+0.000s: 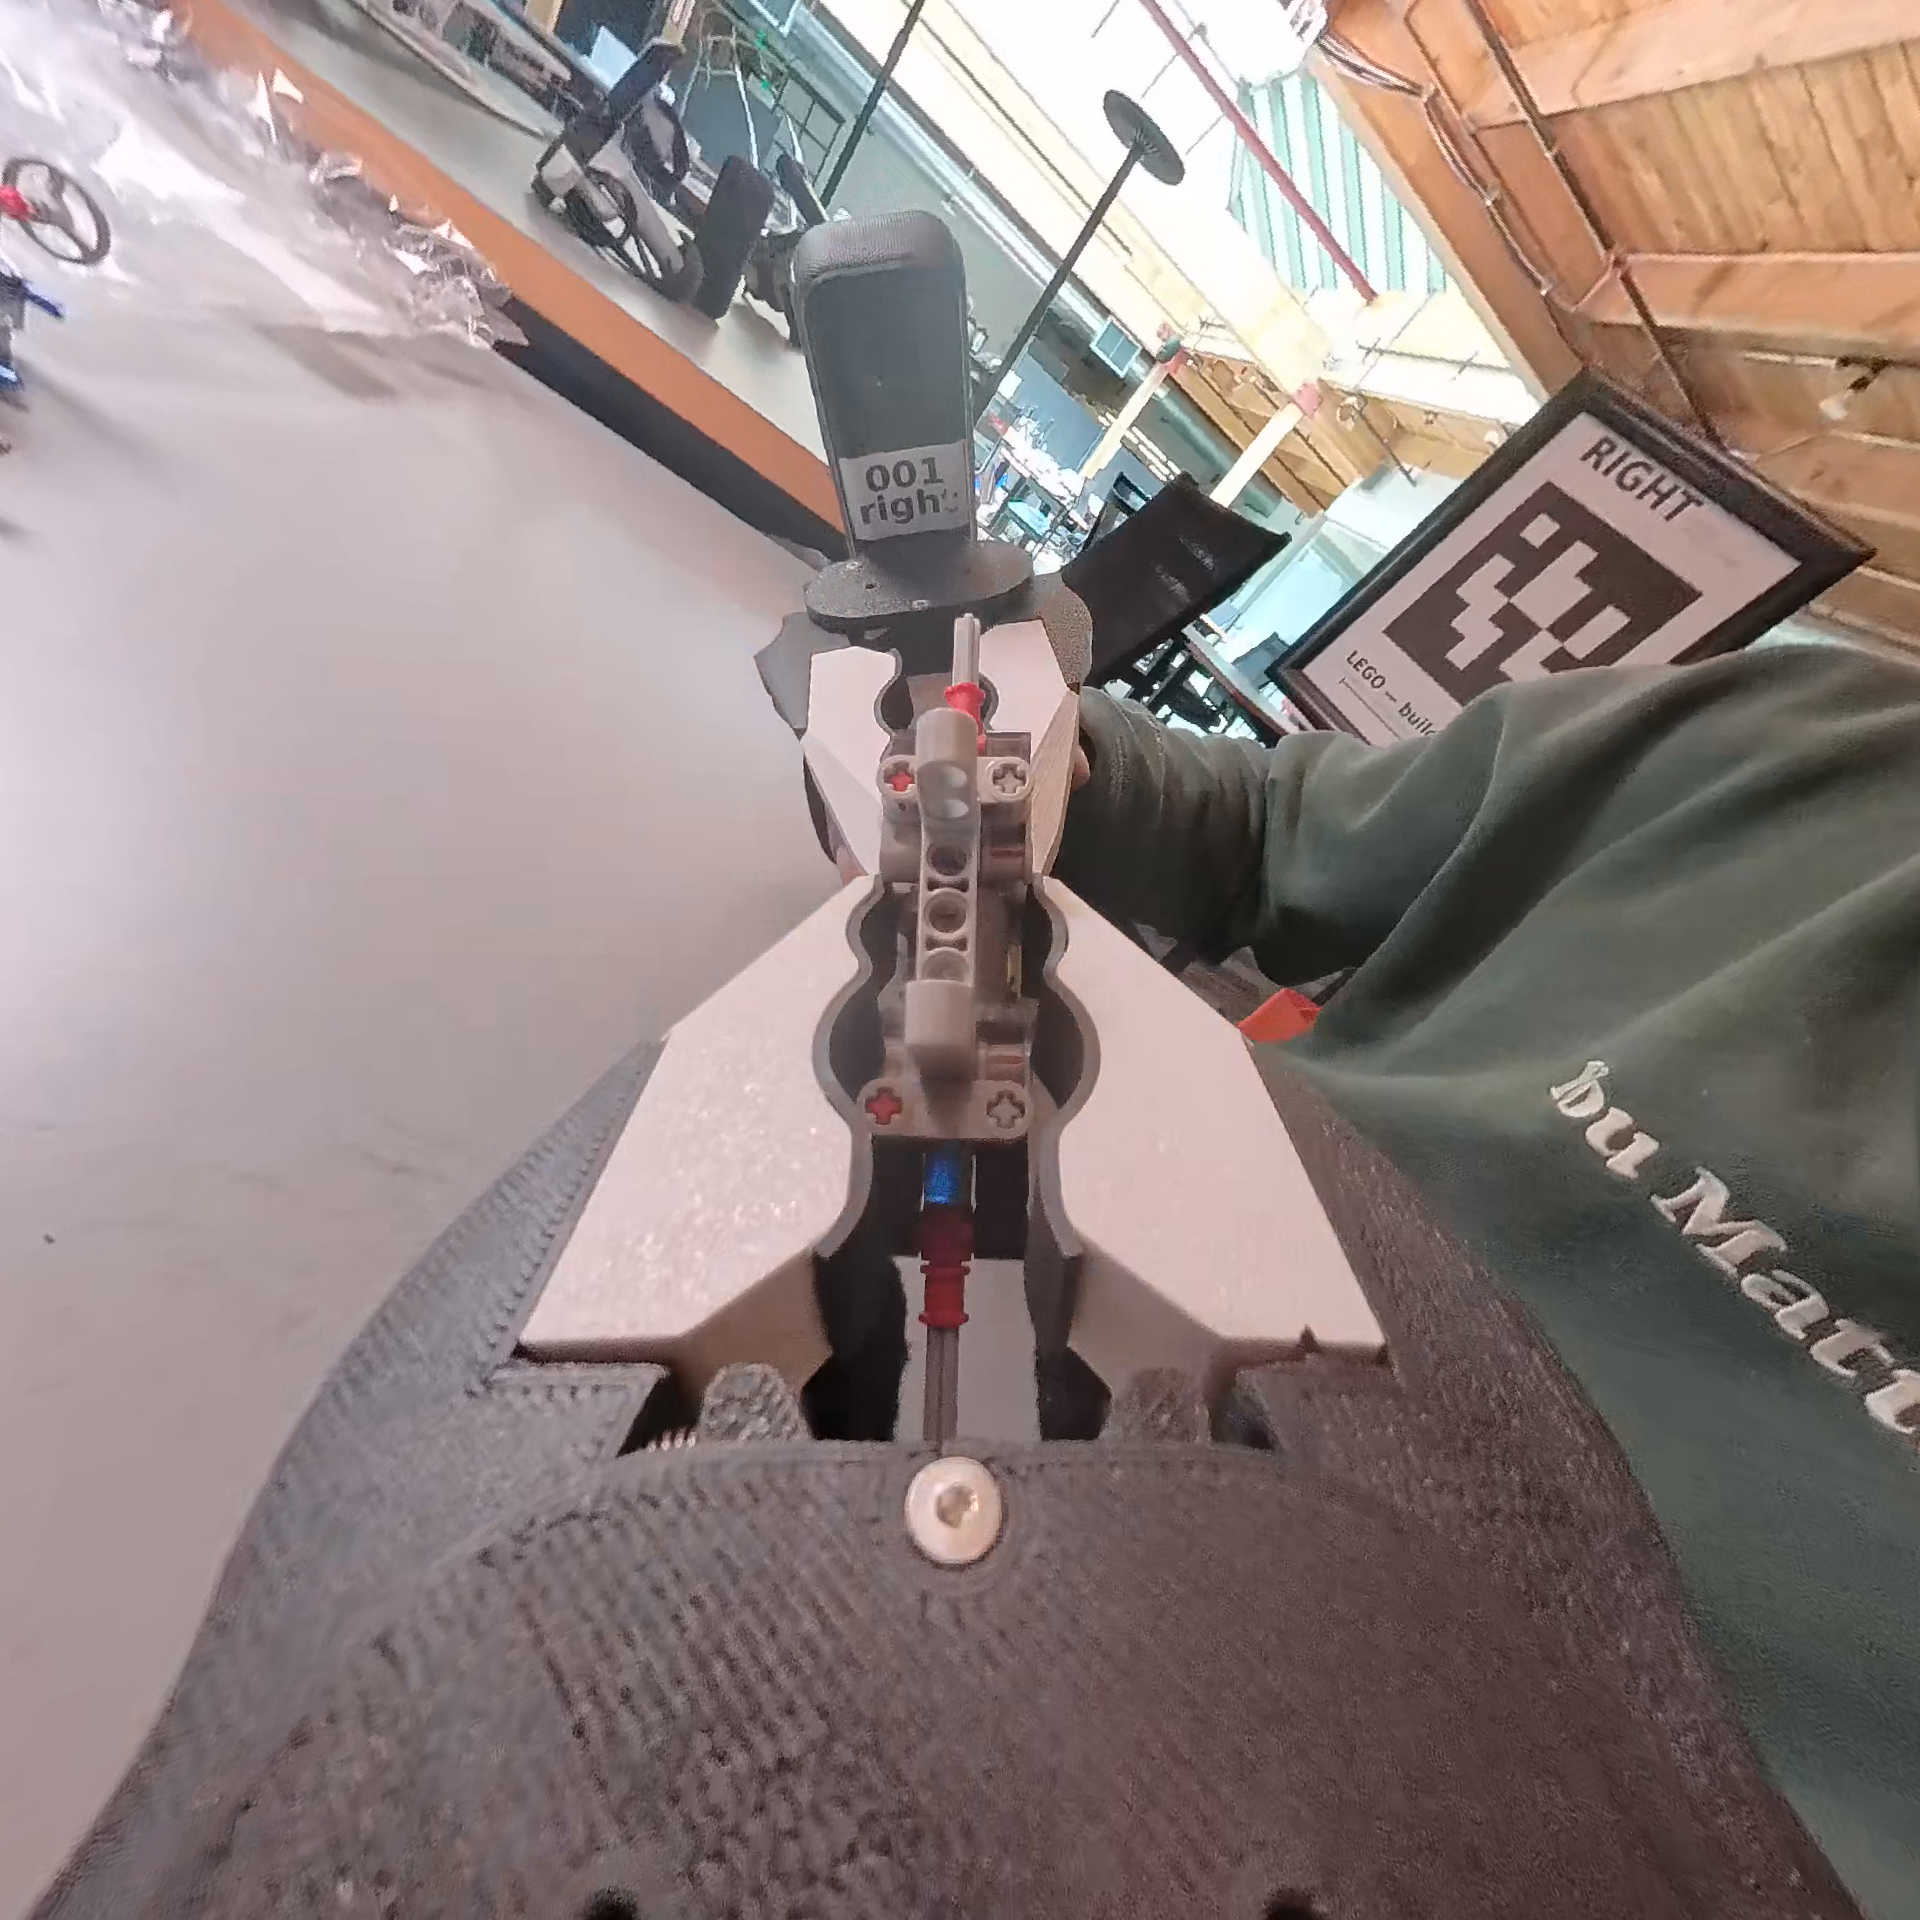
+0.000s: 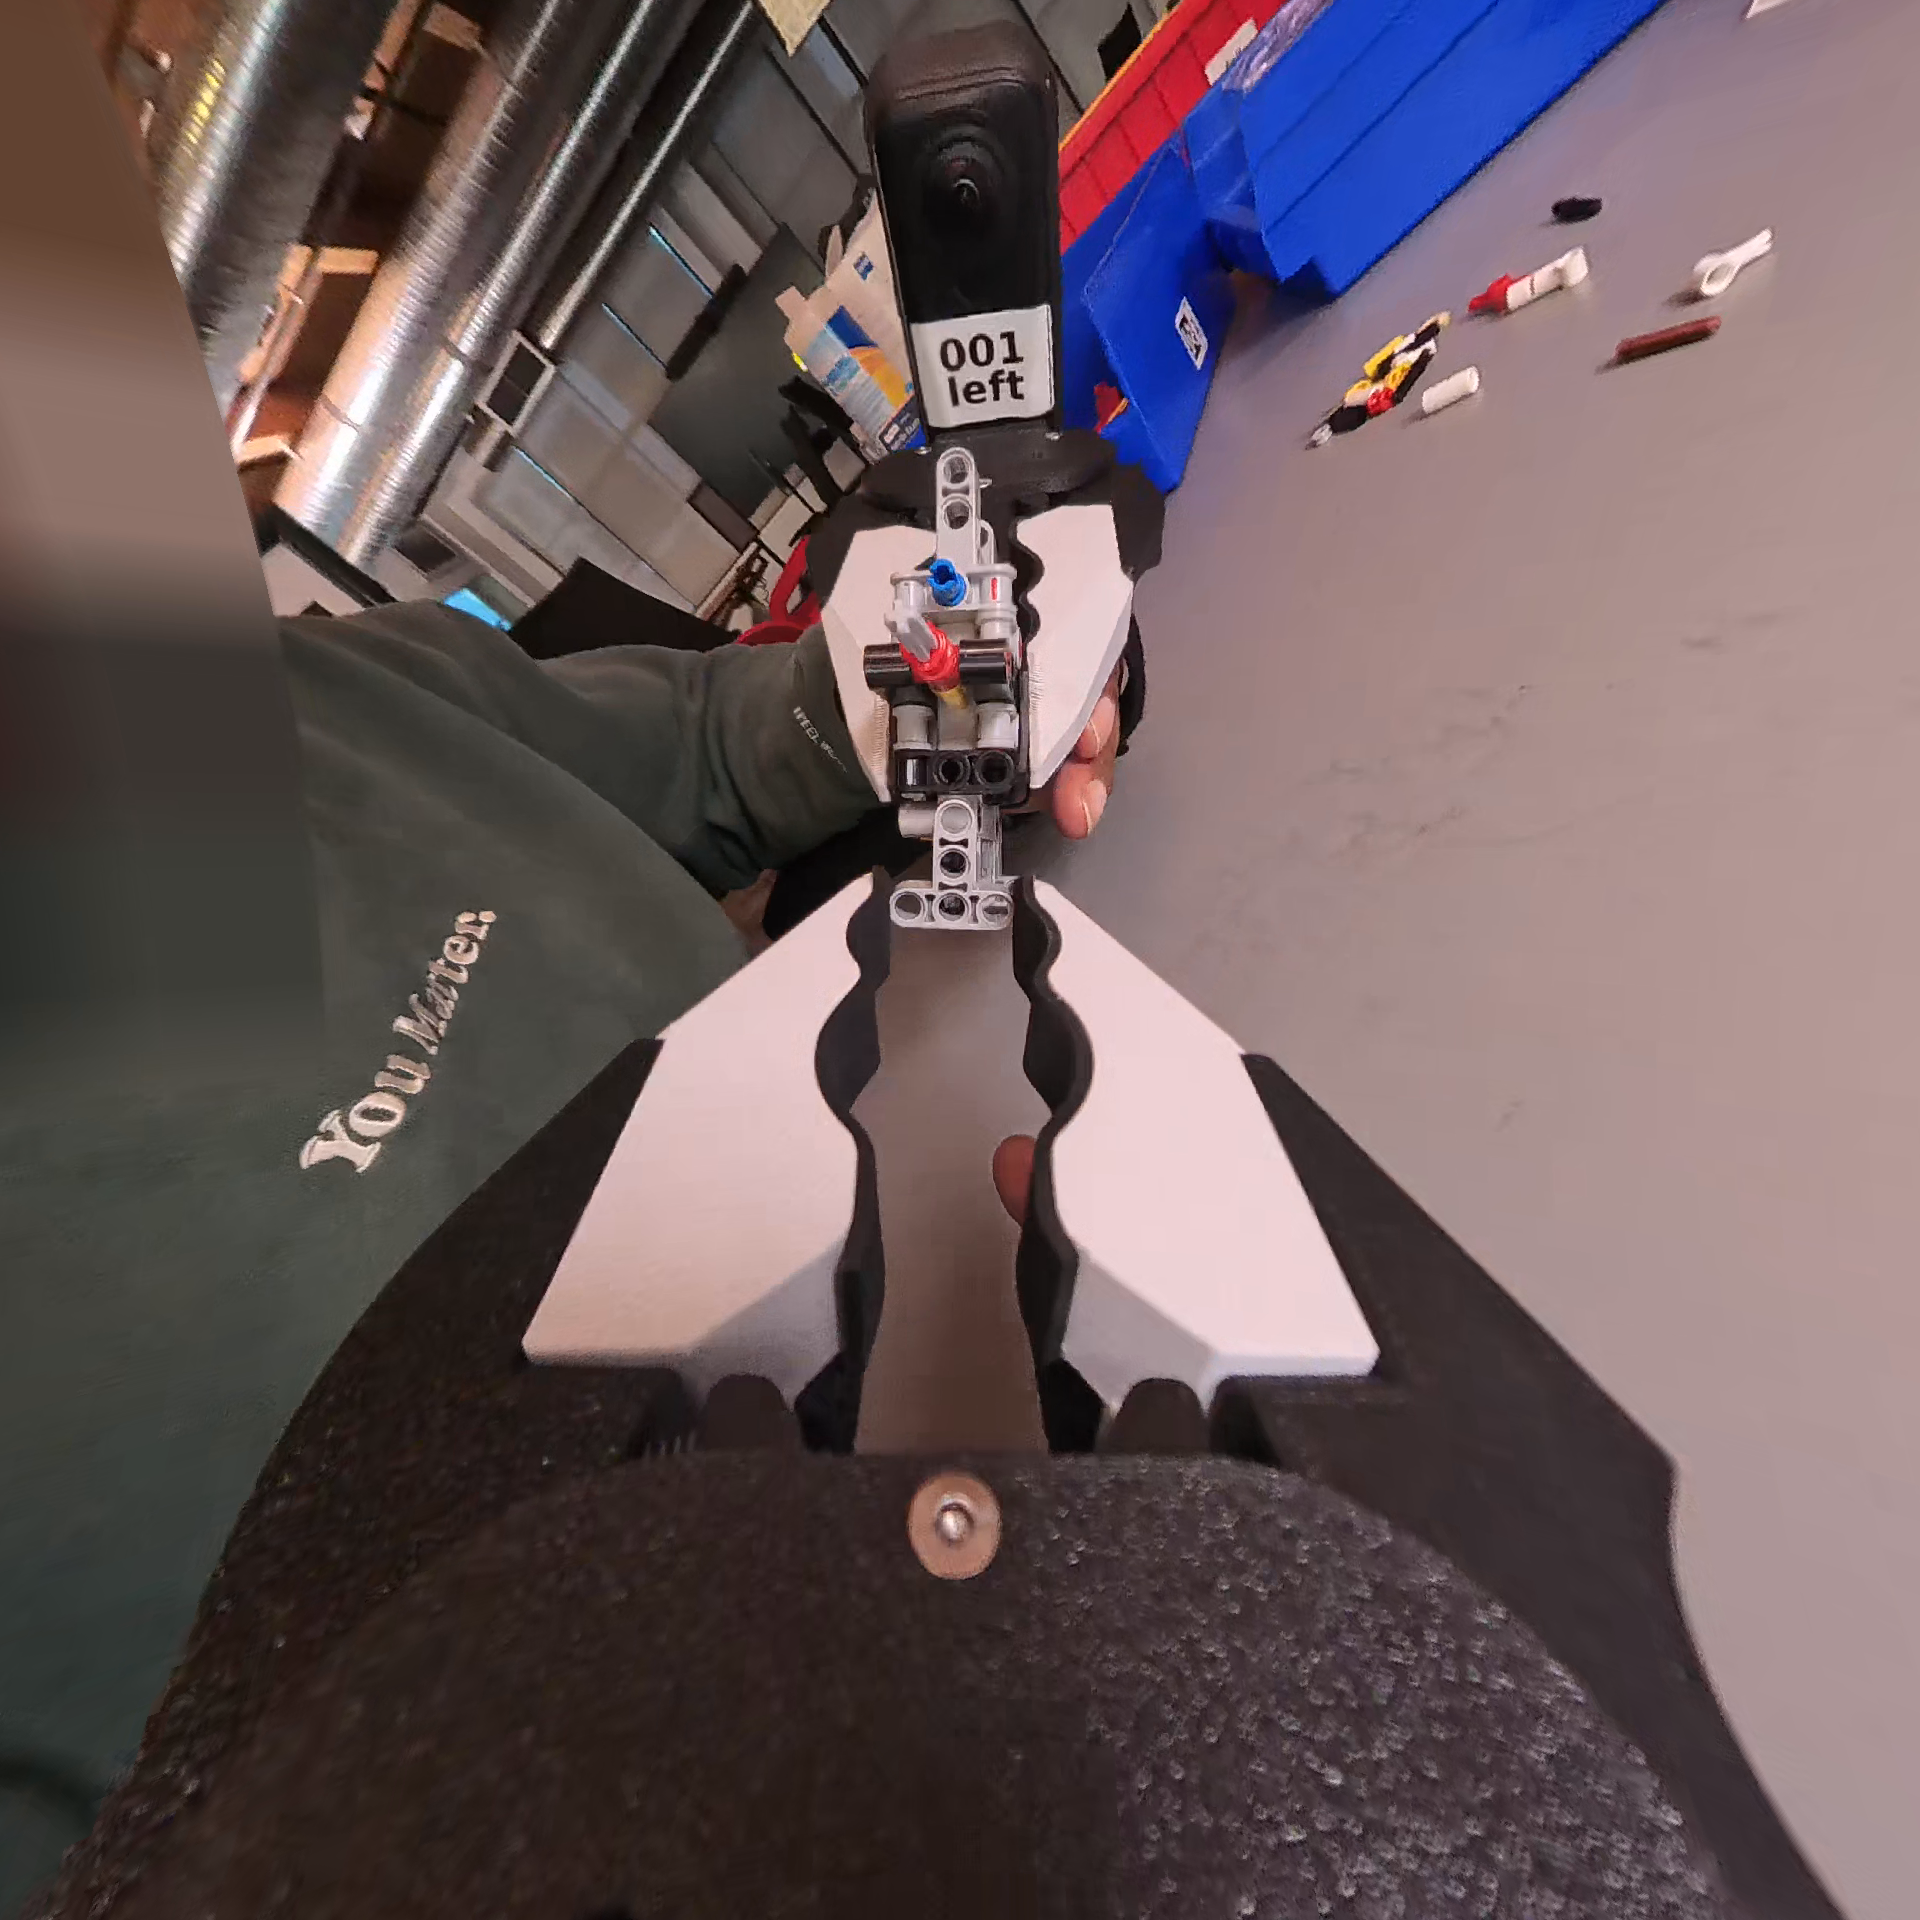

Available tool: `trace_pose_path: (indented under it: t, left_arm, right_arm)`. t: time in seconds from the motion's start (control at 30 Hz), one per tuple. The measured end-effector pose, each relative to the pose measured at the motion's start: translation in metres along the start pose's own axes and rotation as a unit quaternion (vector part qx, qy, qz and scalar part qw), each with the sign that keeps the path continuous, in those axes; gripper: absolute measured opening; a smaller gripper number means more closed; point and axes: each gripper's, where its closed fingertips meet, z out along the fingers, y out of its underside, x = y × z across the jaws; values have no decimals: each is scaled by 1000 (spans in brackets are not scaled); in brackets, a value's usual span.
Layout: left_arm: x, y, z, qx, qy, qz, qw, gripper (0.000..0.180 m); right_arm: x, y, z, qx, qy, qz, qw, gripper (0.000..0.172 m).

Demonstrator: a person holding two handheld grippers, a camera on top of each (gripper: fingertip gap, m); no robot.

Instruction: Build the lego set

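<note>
A grey brick assembly [image 1: 940,914] of holed beams, with red [image 1: 940,1262] and blue [image 1: 940,1184] pins on a thin axle, is held in the air between both grippers. My left gripper [image 1: 951,904] is shut on its near body, with the pads against both sides. In the right wrist view the left gripper [image 2: 961,769] clamps the black and grey body [image 2: 951,727]. My right gripper [image 2: 951,909] is shut on the T-shaped grey beam [image 2: 951,883] at the other end. In the left wrist view the right gripper [image 1: 940,831] grips that far end.
The grey table [image 2: 1455,831] lies below. Blue bins [image 2: 1351,156] and a red bin [image 2: 1143,83] stand at the back, with loose small parts [image 2: 1392,374] and a brown axle [image 2: 1662,341] beside them. A black wheel [image 1: 62,208], crinkled bags [image 1: 436,281], a framed marker sign [image 1: 1538,582] and a green sleeve [image 1: 1558,935] are nearby. Less than 4 cm separates the two grippers' tips.
</note>
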Motion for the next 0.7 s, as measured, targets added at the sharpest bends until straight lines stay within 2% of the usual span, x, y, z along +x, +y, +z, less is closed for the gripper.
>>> trace_pose_path:
  t: [0.13, 0.27, 0.6, 0.7]
  left_arm:
    - [-4, 3, -1, -3, 6, -46, 999, 23]
    - [-6, 7, -1, -14, 3, -64, 998, 23]
    - [-14, 15, 1, -32, -22, -58, 998, 23]
    - [-11, 18, 3, -41, -13, -57, 997, 23]
  right_arm:
    - [3, 2, 2, -4, -23, 41, 999, 22]
    - [4, 7, 3, -22, -28, 34, 999, 22]
    - [15, 18, 5, -63, 23, 11, 998, 22]
    - [11, 22, 4, -82, 17, -8, 996, 21]
